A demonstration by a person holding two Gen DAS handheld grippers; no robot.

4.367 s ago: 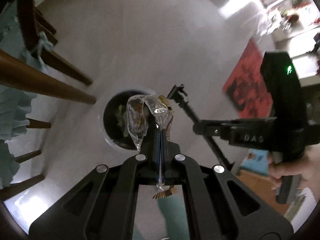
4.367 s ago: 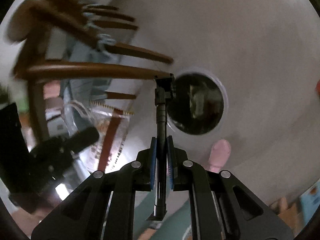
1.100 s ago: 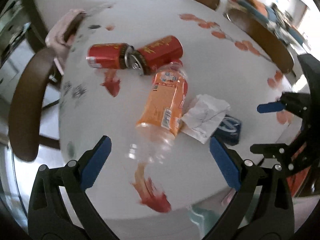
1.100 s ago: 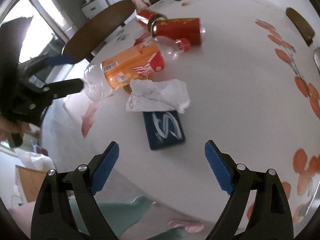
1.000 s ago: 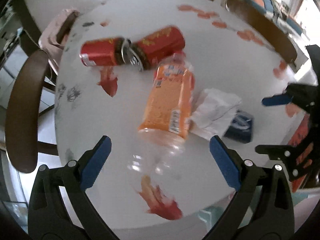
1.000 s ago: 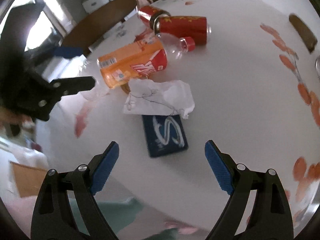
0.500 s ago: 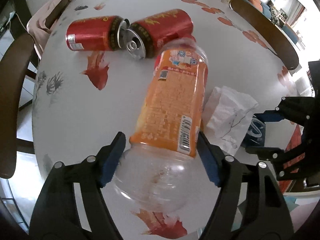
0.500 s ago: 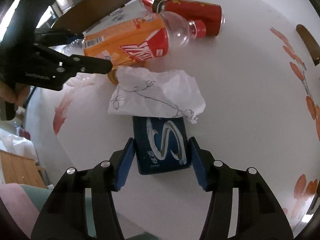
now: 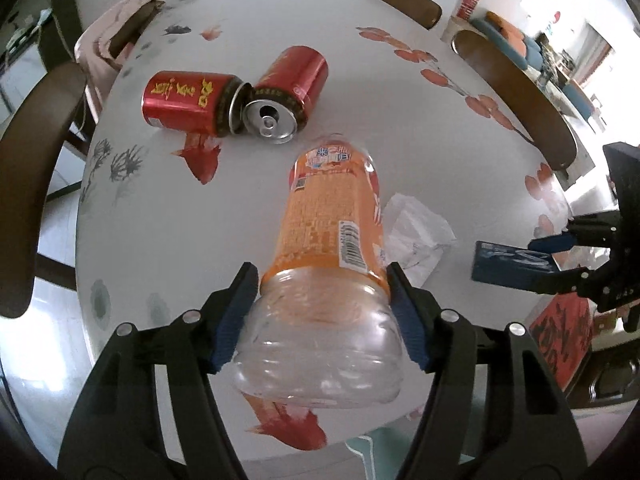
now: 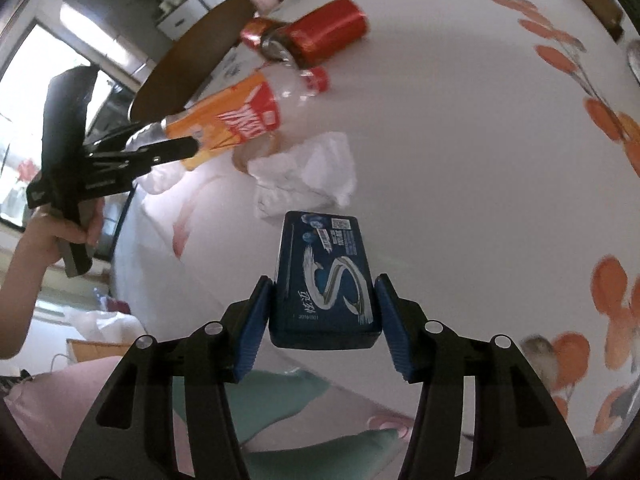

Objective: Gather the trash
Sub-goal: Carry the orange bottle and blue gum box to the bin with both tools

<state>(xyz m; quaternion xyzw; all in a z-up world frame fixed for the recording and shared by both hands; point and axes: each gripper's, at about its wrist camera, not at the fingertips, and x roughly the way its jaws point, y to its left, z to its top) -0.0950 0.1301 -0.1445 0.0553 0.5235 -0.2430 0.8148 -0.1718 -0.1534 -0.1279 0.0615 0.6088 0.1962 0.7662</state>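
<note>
Clear plastic bottle with orange label (image 9: 334, 240): clamped at its bare base end between the blue pads of the left gripper (image 9: 320, 316), jaws closing on it, cap end aimed at 12 o'clock and apparently lifted off the round white table with red fish print (image 9: 168, 216).

Flat dark-blue carton with white S-swirl (image 10: 326, 284): clamped by its long sides in the right gripper (image 10: 323, 316), raised clear of the table, far end at 12 o'clock.

Left on the table:
- Crumpled white paper tissue (image 10: 308, 174), just beyond the carton at 12 o'clock.
- 2 red drink cans (image 9: 236, 96), on their sides, touching at the tops, at 11 o'clock from the bottle.

Brown chair backs ring the table edge.

Risks, as judged:
- Bottle: thin, smooth, empty wall; grip at the extreme base. Possible buckle under the pads, then swing or slip during carry.
- Carton: held near 1 end only; possible pivot and drop.
- Both grippers loaded; collision possible near the bin.
</note>
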